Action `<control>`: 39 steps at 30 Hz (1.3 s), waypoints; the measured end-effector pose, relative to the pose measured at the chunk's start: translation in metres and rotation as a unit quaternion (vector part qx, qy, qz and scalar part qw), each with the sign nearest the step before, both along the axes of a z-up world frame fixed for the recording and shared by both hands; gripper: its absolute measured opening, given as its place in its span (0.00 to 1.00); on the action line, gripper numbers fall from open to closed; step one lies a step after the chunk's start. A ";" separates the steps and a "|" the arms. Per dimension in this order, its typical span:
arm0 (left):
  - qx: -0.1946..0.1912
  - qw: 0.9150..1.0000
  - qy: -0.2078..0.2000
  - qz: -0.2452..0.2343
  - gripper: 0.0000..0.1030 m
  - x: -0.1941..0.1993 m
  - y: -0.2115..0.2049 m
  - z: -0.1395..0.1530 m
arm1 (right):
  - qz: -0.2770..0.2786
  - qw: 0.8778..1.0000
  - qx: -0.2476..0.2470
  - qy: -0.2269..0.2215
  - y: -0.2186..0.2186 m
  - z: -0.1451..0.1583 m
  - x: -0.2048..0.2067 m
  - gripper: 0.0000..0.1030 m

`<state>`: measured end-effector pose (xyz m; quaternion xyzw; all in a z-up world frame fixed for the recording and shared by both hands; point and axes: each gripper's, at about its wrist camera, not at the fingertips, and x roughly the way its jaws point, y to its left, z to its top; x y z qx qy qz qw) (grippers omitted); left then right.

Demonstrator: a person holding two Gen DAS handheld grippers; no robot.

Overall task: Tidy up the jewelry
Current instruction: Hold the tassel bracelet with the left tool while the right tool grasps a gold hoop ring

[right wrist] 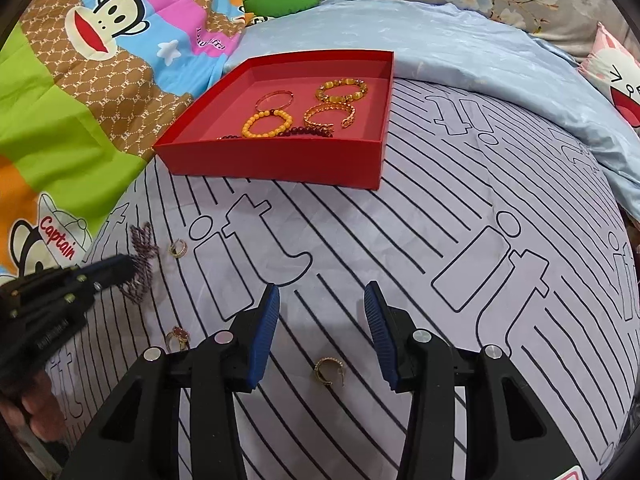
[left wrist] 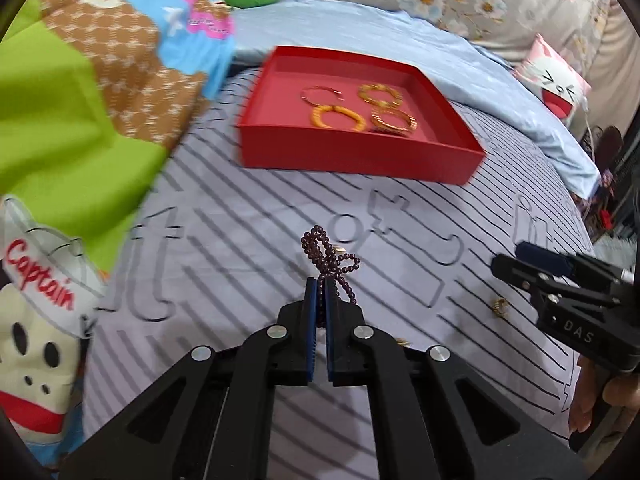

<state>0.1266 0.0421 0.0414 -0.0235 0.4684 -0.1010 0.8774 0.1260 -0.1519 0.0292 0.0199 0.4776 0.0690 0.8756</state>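
Observation:
My left gripper (left wrist: 320, 285) is shut on a dark purple bead bracelet (left wrist: 329, 254), whose loops stick up from between the blue pads, lifted off the striped sheet. The right wrist view shows this gripper (right wrist: 120, 266) at the left with the blurred bracelet (right wrist: 141, 264). A red tray (left wrist: 360, 158) lies beyond and holds several gold and amber bracelets (left wrist: 338, 117). In its own view, my right gripper (right wrist: 322, 296) is open over the sheet, holding nothing. A gold ring (right wrist: 329, 370) lies on the sheet between its fingers, untouched. From the left wrist, the right gripper (left wrist: 512, 258) shows at the right edge.
Two more rings (right wrist: 178, 247) (right wrist: 178, 336) lie on the striped sheet (right wrist: 420, 240) at the left. One ring (left wrist: 499, 306) lies beside the right gripper. A cartoon-print quilt (right wrist: 60, 120) borders the left, a light blue blanket (right wrist: 480, 60) the back. A person's hand (right wrist: 28, 408) grips the left handle.

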 end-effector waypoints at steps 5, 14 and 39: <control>0.006 1.000 0.003 0.023 0.03 -0.008 0.021 0.001 | 0.029 1.000 0.006 0.004 0.020 -0.003 -0.008 0.42; 0.010 0.999 0.020 0.033 0.03 -0.020 0.026 -0.009 | 0.082 0.996 0.012 0.017 0.060 -0.011 -0.024 0.42; 0.008 0.999 0.035 0.023 0.03 -0.023 0.019 -0.021 | 0.115 0.993 -0.007 0.031 0.092 -0.032 -0.023 0.10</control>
